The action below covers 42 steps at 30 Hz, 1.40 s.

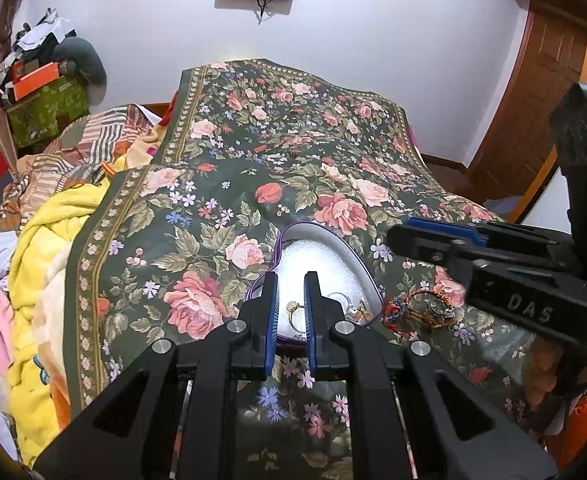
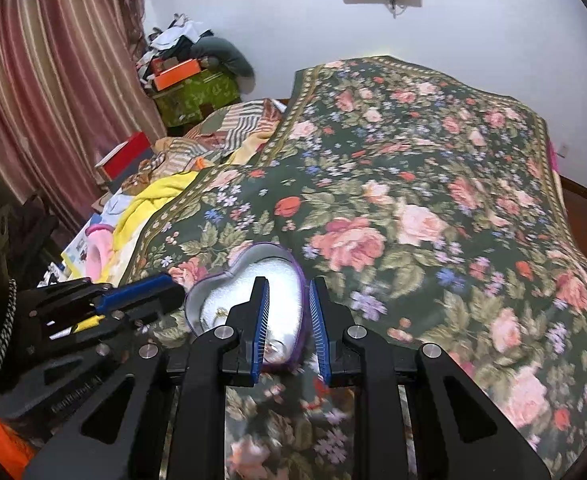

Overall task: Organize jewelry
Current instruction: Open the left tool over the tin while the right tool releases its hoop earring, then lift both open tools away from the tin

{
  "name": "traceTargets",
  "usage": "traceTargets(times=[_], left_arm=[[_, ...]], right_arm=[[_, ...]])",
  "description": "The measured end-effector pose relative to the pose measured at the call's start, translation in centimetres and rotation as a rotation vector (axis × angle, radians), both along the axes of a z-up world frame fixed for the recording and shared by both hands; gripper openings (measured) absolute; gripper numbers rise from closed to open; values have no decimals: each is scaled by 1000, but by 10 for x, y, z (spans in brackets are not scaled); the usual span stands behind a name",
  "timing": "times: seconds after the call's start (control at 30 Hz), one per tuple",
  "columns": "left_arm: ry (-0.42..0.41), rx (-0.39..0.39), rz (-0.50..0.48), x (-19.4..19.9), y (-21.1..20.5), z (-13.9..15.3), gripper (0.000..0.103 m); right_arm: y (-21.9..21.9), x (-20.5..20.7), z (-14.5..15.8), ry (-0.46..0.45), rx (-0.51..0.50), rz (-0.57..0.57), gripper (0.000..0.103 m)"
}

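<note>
Both my claws are slightly open and hold nothing: left gripper [image 1: 289,312], right gripper [image 2: 289,320]. One heart-shaped box [image 1: 333,248] lies just ahead of both. Right of the box, nearer my right claw, lies one heap of bracelets [image 1: 417,310]. Inside the box I count about three small pieces.

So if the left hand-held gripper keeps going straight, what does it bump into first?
Probably the gold ring lying in the heart-shaped box; it sits right between the open left hand-held gripper fingers, though depth is hard to judge.
</note>
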<state>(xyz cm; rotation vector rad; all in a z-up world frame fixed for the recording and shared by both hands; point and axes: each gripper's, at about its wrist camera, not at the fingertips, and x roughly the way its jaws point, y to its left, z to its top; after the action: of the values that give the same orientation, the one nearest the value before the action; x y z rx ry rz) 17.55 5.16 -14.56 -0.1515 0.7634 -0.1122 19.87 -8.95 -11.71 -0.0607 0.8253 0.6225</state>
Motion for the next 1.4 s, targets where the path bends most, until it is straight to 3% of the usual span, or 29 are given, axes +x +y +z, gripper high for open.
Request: traceTargets(times=[0.17, 0.3, 0.6, 1.0, 1.4], left_arm=[[-16, 10, -5, -13, -5, 12, 10], [-33, 27, -20, -24, -16, 21, 27], [-21, 53, -104, -39, -59, 25, 43], [132, 37, -178, -29, -98, -23, 43], [182, 29, -179, -16, -94, -49, 43]], right_arm=[[-28, -8, 10, -13, -10, -59, 19], [-57, -18, 16, -22, -13, -117, 19], [-105, -36, 12, -18, -53, -202, 34], [-127, -50, -25, 88, -99, -197, 39], [-100, -37, -51, 148, -129, -127, 39]])
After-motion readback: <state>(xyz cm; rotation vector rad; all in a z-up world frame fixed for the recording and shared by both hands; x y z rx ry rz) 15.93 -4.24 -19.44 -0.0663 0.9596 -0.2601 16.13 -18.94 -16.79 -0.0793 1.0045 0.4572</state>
